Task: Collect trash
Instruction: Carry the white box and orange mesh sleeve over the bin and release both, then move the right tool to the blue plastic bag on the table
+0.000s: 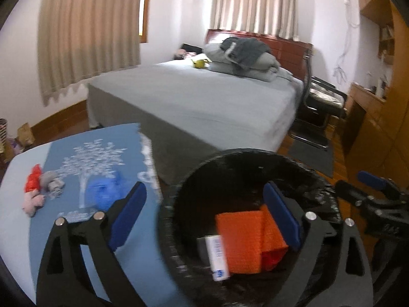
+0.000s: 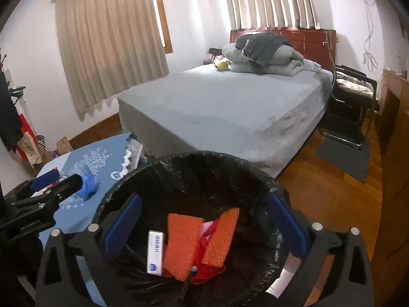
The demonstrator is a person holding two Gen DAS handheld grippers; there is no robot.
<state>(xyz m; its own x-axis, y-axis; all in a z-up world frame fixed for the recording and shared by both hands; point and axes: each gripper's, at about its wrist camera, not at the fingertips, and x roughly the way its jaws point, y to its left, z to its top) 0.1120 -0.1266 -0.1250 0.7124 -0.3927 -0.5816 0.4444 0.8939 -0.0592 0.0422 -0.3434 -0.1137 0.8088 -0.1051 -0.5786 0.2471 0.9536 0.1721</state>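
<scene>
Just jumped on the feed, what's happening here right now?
A person with a gripper in each hand is clearing trash from a small table into a black-lined bin. Both the left gripper and right gripper are open and empty over the bin. Orange mesh pieces and a white box are already inside. A blue wad, a red wrapper and crumpled scraps remain on the table.
</scene>
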